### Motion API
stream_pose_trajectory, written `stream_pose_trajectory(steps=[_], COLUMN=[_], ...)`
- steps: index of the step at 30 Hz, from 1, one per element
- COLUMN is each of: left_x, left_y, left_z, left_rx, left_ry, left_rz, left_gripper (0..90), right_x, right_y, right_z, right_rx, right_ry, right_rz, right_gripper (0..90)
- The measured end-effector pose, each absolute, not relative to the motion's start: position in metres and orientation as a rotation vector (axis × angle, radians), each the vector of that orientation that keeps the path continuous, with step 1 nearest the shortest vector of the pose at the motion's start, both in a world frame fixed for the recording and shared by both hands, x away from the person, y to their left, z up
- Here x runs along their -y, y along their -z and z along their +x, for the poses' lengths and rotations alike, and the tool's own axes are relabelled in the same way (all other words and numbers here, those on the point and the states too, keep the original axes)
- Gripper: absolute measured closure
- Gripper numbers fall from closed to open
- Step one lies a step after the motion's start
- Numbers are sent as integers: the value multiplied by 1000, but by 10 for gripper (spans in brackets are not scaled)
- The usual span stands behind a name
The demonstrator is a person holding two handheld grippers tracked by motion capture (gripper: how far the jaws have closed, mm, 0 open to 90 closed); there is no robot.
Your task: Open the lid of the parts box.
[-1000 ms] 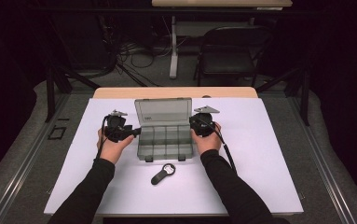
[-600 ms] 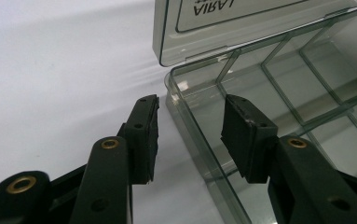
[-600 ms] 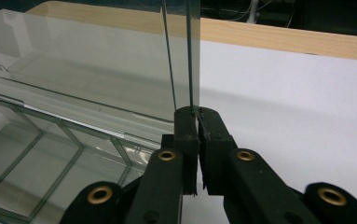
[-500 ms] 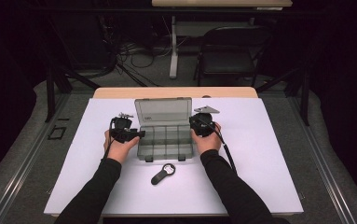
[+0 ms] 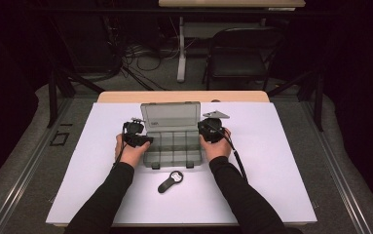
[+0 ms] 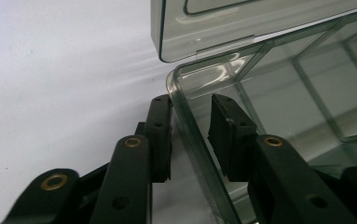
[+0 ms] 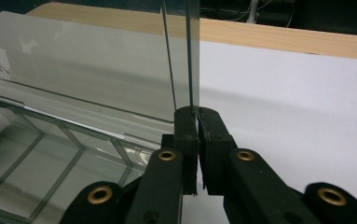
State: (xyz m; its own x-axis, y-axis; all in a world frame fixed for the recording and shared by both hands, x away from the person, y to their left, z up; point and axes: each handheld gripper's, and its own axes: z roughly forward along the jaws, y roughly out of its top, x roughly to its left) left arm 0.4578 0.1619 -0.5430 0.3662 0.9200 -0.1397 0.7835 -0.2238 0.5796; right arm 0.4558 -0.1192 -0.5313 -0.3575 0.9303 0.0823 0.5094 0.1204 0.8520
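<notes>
1. White covering lies over the wooden table point(image 5: 184, 96), and behind it the dark room holds a folding chair point(image 5: 236, 56) and loose cables on the floor.
2. Compared with one second ago, the left gripper point(image 5: 144, 140) has moved inward: it was apart from the clear compartment box point(image 5: 173, 148), and now it meets the box's left side wall. The right gripper point(image 5: 204, 128) stays at the lid's right edge, and the lid point(image 5: 170, 117) stands up as before.
3. On the lid a small dark label with pale letters can be seen at the left edge of the right gripper view, but the writing is too blurred to read. The black key fob point(image 5: 169, 181) near the person's forearms shows no readable mark.
4. The left gripper view shows what the high view cannot: the left gripper point(image 6: 190, 135) is partly open, its jaws stand on either side of the box's point(image 6: 278, 112) thin wall, one outside and one inside, and I cannot tell if the pads already touch it.
5. The right gripper view shows the right gripper point(image 7: 197, 149) almost fully closed, pinching the lid's point(image 7: 87, 74) side edge just above its jaws, with the open compartments to its left.
</notes>
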Motion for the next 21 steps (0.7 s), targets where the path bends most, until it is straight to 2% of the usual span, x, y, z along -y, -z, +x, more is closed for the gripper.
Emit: stream_pose_trajectory(steps=[4, 21], left_x=[-162, -159], left_y=[546, 547], left_z=[459, 459], left_rx=[-1472, -1484], left_ry=[-314, -342], left_rz=[2073, 2071], left_gripper=[732, 753], right_x=[119, 118], right_y=[531, 532], right_z=[456, 458], right_rx=[-1924, -1909], right_ry=[-1159, -1165], right_rz=[1389, 1417], right_gripper=[874, 875])
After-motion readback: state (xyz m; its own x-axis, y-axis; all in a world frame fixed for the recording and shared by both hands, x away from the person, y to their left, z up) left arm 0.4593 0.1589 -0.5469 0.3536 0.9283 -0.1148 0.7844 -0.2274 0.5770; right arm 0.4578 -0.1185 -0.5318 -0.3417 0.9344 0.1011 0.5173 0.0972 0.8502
